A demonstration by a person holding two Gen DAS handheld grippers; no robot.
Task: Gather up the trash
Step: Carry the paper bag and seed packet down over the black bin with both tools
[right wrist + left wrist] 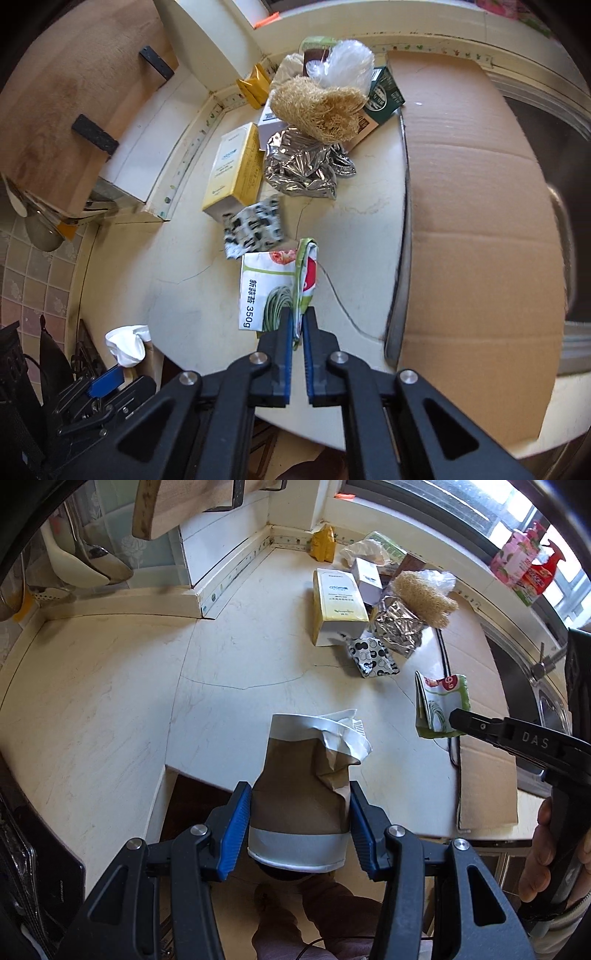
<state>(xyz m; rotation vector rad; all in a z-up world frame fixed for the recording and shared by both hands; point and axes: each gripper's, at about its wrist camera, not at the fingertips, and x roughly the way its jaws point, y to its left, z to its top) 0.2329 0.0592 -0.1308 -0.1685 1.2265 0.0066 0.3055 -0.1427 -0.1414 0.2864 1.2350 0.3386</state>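
Cracked pale kitchen countertop (110, 709), windowside.

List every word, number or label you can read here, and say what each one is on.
"新蒜苔 350g": green-and-white vegetable bag, pinched in the right gripper.
"9.9": red patch on that bag, left wrist view.
"DAS": right gripper's finger.
"atom": yellow box; its smaller print is unreadable.
Dark green box: too blurred.
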